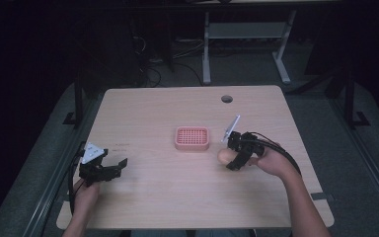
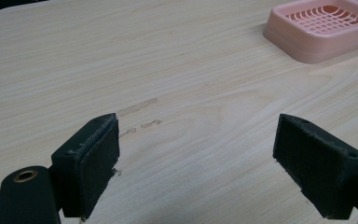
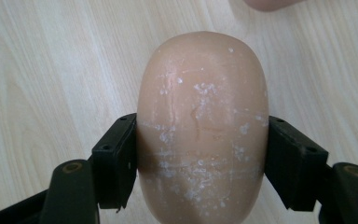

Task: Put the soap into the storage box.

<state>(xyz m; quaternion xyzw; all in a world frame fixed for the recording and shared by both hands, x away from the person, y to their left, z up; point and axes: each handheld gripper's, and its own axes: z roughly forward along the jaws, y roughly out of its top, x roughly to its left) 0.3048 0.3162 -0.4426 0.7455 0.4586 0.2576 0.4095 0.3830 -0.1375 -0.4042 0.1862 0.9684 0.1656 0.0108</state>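
Right gripper [image 3: 200, 154] clamped on the soap bar [image 3: 201, 130], just right of the pink soap dish [image 1: 192, 138] on the surface [image 1: 153, 197]. Left gripper [image 2: 196, 163] released, idle. Next, probably: lift, carry over dish, lower gently.

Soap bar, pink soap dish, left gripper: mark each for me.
soap bar [image 3: 203, 121], right gripper view, middle of its scuffed top face.
pink soap dish [image 1: 192, 138], high view, centre of its grid.
left gripper [image 2: 196, 161], left gripper view, midway between its open fingertips.
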